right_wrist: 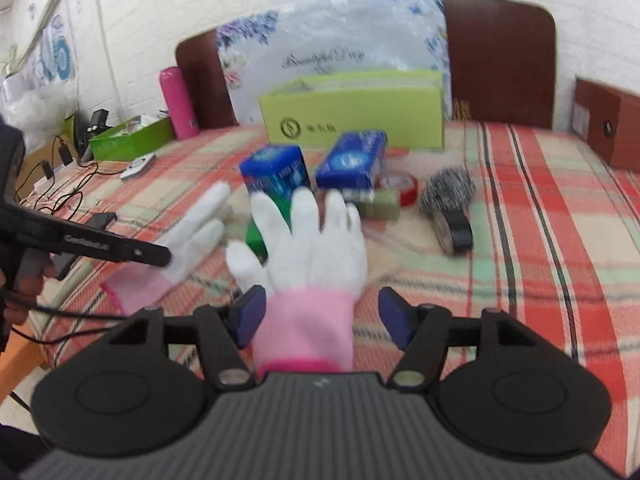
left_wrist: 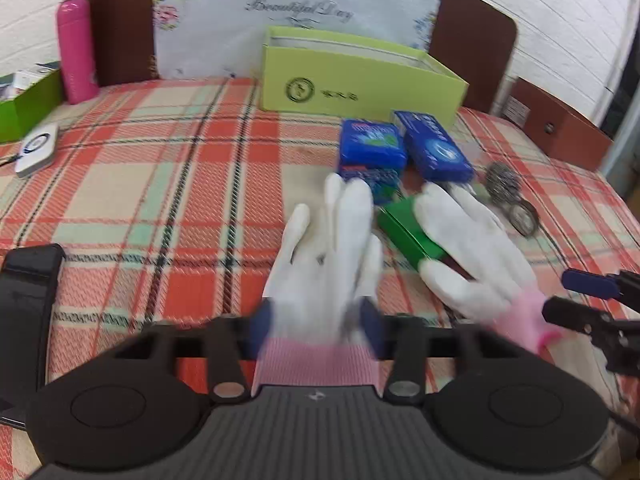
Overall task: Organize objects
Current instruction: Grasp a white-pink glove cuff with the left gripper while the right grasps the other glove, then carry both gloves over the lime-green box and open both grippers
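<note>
We count two white gloves, left glove (left_wrist: 324, 248) cuff blurred between parted left gripper (left_wrist: 316, 328), right glove (right_wrist: 316, 248) cuff between released right gripper (right_wrist: 322, 318), green box (left_wrist: 408, 232) half hidden, lime box (left_wrist: 360, 80) far.

pink bottle (left_wrist: 76, 50) upright | floral board (left_wrist: 296, 16) against brown headboard (left_wrist: 474, 46)

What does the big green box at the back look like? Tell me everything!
The green box is a light yellow-green, made of what looks like cardboard, long and low. Its top is open and the inside looks pale. On the front is a dark round logo with small writing beside it. It stands upright on the checked cloth, in front of a flowery bag. Two blue packets lie just before it; whether they touch it is unclear.
</note>
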{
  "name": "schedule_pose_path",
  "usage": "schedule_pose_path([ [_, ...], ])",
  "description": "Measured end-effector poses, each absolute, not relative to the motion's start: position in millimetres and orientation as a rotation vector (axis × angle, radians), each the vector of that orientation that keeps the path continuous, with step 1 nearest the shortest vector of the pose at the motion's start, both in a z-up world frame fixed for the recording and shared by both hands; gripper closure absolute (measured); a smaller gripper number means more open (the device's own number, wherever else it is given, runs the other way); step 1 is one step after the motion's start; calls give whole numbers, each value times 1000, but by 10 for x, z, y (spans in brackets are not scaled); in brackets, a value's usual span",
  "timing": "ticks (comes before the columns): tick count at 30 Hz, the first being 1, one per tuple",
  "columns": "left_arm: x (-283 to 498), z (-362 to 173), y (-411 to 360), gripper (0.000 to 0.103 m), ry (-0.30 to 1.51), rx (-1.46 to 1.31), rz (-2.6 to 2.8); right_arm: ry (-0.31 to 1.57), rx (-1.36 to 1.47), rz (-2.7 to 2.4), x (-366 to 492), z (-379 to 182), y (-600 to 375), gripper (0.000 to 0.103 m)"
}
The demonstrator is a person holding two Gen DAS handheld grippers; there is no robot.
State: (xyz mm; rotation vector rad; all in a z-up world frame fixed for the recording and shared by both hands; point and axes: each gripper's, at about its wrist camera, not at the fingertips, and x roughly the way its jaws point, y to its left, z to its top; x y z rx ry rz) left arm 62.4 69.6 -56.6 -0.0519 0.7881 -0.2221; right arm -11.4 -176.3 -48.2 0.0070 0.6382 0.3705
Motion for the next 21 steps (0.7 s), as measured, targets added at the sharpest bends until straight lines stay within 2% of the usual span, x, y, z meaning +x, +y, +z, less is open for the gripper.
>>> schedule_pose_path([
  [1,649,-575,666,25,771,-35,-213,628,-24,366,-86,-482,-1698,40],
  [4,739,-616,568,24,776,38,-216,632,-101,335,36,-552,-1526,32],
  [6,765,-644,533,26,803,46,-264,643,-138,330,83,-614,-1450,31],
  [7,754,-654,528,29,805,35,-293,644,-150,336,99,-637,-1424,31],
  [9,730,-659,509,53,798,32,-308,663,-155,348,146,-709,-1382,32],
  [10,722,-650,500,61,792,48,-305,679,-143,354,169,-737,-1381,35],
  [11,718,-639,492,69,792,53,-309,694,-130,361,183,-762,-1387,44],
  [12,718,-626,500,69,795,37,-315,696,-127,364,184,-770,-1384,49],
  [14,709,-613,502,69,794,30,-326,691,-145,382,155,-750,-1369,78],
  [17,696,-624,489,71,796,37,-325,679,-127,384,114,-677,-1386,90],
  [18,690,-616,493,87,794,33,-332,672,-127,384,98,-647,-1387,90],
  [19,692,-603,509,92,803,13,-350,665,-123,390,84,-612,-1400,90],
  [21,677,-547,550,92,802,-26,-367,649,-88,401,65,-523,-1454,90],
])
